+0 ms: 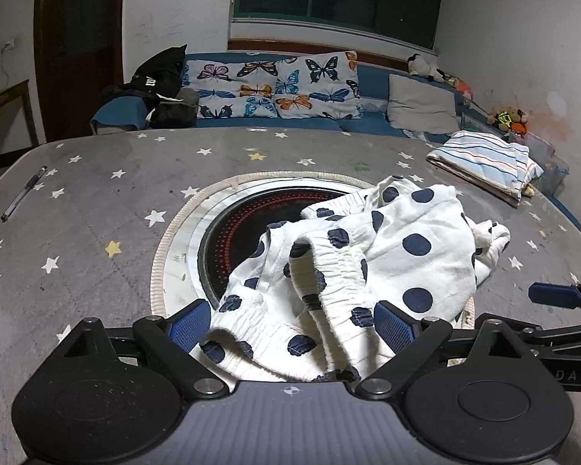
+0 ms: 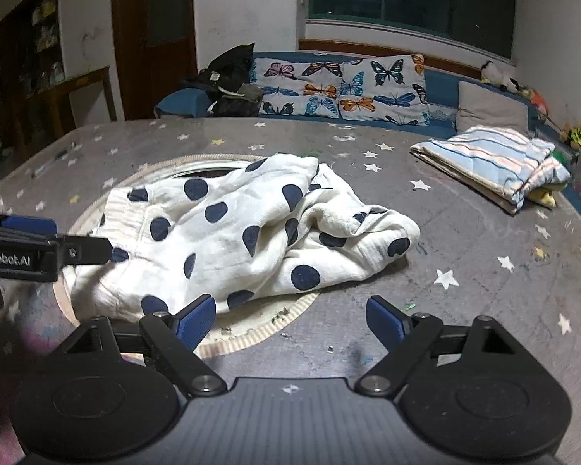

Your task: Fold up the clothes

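Two low wrist views (shared garment (image 1: 368,255))

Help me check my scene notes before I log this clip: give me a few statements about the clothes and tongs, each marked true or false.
1. The white garment with navy polka dots lies crumpled, not folded. True.
2. The left tongs stand open around the garment's ribbed waistband. True.
3. The right tongs are shut on the garment. False: they are open, with only the grey star-print table cover between them.
4. The striped folded cloth lies on top of the polka-dot garment. False: it lies apart, at the far right.
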Available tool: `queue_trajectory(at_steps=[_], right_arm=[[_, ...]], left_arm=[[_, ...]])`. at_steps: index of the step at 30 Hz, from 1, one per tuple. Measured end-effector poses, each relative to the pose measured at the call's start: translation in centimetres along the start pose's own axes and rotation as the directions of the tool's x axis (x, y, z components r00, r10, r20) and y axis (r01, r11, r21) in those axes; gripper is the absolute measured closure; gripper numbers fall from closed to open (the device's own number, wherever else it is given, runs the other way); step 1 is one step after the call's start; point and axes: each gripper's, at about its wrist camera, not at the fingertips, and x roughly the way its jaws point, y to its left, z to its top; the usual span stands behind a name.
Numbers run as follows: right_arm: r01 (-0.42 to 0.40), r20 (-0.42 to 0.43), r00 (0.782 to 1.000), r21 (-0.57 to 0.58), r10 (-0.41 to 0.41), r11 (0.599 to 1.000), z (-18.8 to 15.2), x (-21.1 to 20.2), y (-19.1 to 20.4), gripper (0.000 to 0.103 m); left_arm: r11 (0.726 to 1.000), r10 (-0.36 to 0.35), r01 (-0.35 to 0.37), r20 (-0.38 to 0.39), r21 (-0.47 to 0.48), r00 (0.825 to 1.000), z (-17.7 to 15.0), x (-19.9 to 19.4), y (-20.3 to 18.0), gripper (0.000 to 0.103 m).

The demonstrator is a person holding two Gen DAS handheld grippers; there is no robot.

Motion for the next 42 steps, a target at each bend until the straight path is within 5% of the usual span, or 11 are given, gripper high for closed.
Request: queue_trajectory(at_steps=[19,25,30,42], right_arm=[[0.025,0.007,1.000,0.058,-0.025,0.998,0.1,0.4,0.1,0.016],[0.028,0.012,1.000,0.051,-0.029,0.998,0.4,0.6,0.0,0.016],[0.025,0.010,1.000,0.030,-0.026,0.999,0.7,0.7,-0.2,0.018],[0.004,0.018,1.000,0.035,-0.005,0.999,1.6,0.7,-0.8,0.028]], left_arm=[[1.000,-0.022,0.022,-0.002,0.003,1.000,0.1,0.7,-0.1,0.010],[0.998,-0.059,0.059,0.001,0.003,0.998,0.1,1.1,0.1,0.032],[0.995,-0.102,0.102,-0.002,0.008,0.995,0.3,1.6,0.2,0.060],[0.991,-0.129,0.128,0.018,0.037,0.992,2.2,2.8,0.3,0.062]])
